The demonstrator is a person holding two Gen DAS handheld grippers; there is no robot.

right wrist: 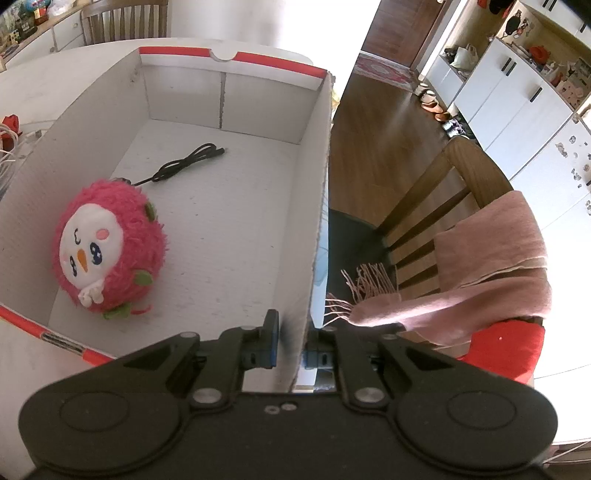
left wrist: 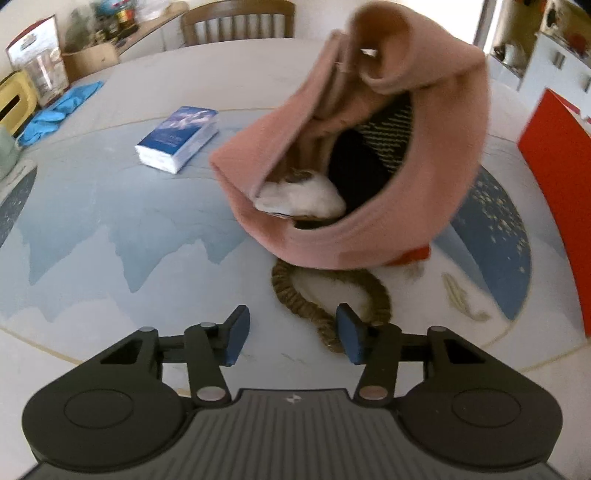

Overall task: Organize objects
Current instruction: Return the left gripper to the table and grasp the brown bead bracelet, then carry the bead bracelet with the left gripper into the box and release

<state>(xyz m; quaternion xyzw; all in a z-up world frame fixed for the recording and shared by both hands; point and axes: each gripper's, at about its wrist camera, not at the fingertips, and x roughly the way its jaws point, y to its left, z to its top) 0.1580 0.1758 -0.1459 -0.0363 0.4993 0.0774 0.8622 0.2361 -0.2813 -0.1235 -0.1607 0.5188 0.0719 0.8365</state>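
Note:
In the left wrist view my left gripper (left wrist: pixel 291 338) is open and empty above the table, beside a brown knitted band (left wrist: pixel 314 310) that lies on the mat. A pink scarf (left wrist: pixel 369 147) hangs blurred in the air ahead of it. In the right wrist view my right gripper (right wrist: pixel 291 343) is shut on the right wall of a white cardboard box (right wrist: pixel 314 206) with red trim. Inside the box lie a pink plush bird (right wrist: pixel 107 254) and a black cable (right wrist: pixel 184 162). The pink scarf (right wrist: pixel 491 266) also shows at the right, draped over an arm.
A blue tissue pack (left wrist: pixel 179 138) lies on the table mat. Blue gloves (left wrist: pixel 55 114) lie at the far left. The red box side (left wrist: pixel 554 177) stands at the right. A wooden chair (right wrist: pixel 424 221) stands beside the table, another chair (left wrist: pixel 236 22) at the far side.

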